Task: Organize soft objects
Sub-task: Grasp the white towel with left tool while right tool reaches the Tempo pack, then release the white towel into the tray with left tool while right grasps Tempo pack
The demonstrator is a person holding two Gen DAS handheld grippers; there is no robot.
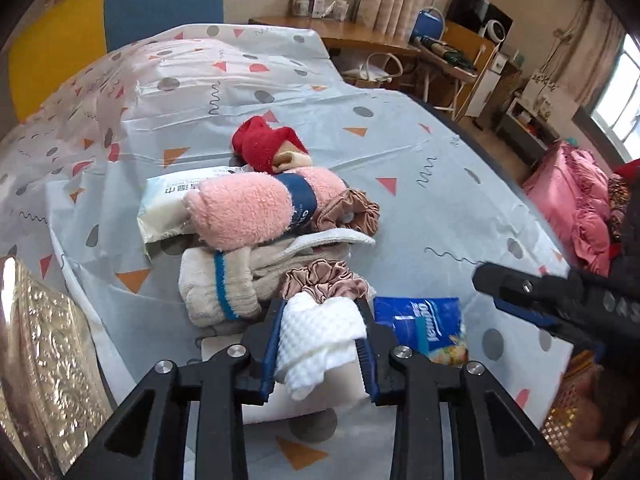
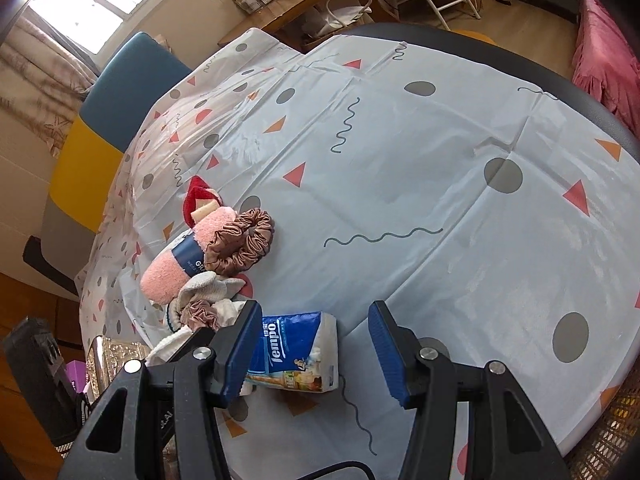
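A: Worktop [image 2: 440, 184] entry: round, dark-rimmed, under a pale blue cloth printed with grey dots, triangles and squiggles. Room behind: blue-and-yellow chair [image 1: 160, 0], wooden desk, curtains, pink bedding [image 1: 568, 200].

B: Containers?

A: One embossed metallic box [image 1: 44, 360] at the near left edge; its contents cannot be seen.

B: Soft items?

A: Heaped on the cloth: red sock [image 1: 264, 146], pink fluffy roll [image 1: 256, 210] with a navy band, brown satin scrunchie [image 2: 240, 246], second dusty-pink scrunchie [image 1: 324, 278], beige sock [image 1: 224, 284] with a blue stripe, wet-wipe pack [image 1: 172, 200]. Blue tissue pack [image 2: 296, 354] lies just beside the heap.

B: Claws?

A: Left claw [image 1: 320, 344]: clamped on a white waffle cloth [image 1: 320, 338] at the heap's near edge. Right claw [image 2: 316, 352]: about half open, holding nothing, its left finger beside the tissue pack.
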